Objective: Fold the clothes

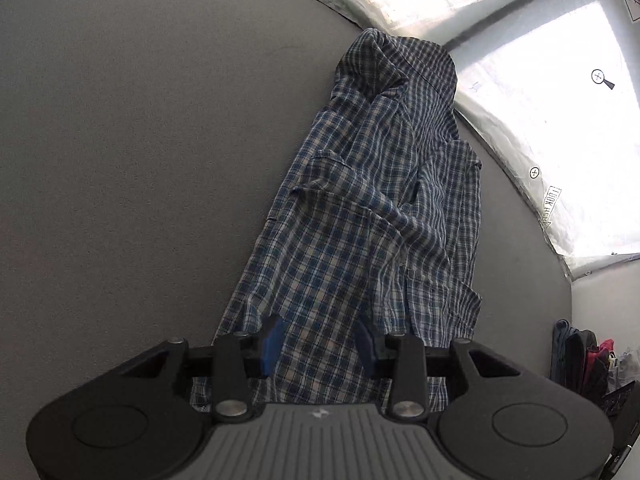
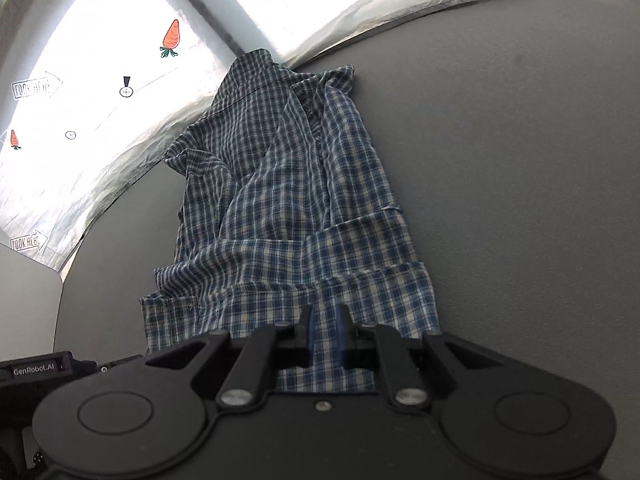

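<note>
I read the checked shirt (image 1: 360,200) as light, soft and limp: it lies lengthwise on the grey table (image 1: 140,140), already narrowed into a long strip with loose, creased layers, collar end toward the far edge and hem end beneath both grippers. It should drape and slide on itself, so I judge the best hold to be on the hem corners, pinching all layers together to keep the fold from shifting. The left gripper (image 1: 320,340) has its blue pads set apart with shirt cloth between them; whether the pads press that cloth I cannot tell. The right gripper (image 2: 325,332) has its pads nearly together on a narrow ridge of hem fabric and appears to pinch it. Around the work, a white plastic sheet (image 2: 80,120) with carrot stickers (image 2: 171,38) lines the far table edge, touching the collar end. Folded garments (image 1: 580,356) sit off the table to the side. The table beside the shirt is bare, so nothing blocks a fold toward the collar.
</note>
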`<state>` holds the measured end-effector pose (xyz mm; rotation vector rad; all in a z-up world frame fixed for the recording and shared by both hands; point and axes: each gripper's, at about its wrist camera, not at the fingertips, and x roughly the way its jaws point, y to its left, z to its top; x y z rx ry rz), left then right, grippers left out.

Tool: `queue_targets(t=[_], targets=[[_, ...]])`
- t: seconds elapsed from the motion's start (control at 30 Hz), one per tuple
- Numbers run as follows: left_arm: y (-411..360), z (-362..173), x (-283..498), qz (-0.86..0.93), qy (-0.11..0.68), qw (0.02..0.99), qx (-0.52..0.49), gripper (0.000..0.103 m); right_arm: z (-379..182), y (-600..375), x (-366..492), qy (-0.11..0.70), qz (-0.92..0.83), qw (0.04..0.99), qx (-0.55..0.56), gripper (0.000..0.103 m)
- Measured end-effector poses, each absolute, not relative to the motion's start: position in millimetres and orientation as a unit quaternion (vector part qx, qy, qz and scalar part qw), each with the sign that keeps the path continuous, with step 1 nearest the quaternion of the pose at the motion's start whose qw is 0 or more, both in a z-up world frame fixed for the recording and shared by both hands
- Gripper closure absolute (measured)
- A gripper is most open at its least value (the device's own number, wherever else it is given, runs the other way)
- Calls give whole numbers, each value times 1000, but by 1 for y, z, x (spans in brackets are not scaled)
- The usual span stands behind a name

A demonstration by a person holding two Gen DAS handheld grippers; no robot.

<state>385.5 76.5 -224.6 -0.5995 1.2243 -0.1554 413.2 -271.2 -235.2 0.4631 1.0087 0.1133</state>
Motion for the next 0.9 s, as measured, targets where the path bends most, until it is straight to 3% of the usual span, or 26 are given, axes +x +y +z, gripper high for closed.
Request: queue_targets(t=[0.17,0.27,0.9], targets=[[62,-230,380,-80,574,785,-219,62,-230,-252,398,475,57,867,139,89],[57,-232,384,-80,577,787,-201,62,-225,-240,394,466,66,877,96,69],[73,-252,384,-66,586,768,-250,60,-223,-162,401,445,161,881,-8,59]])
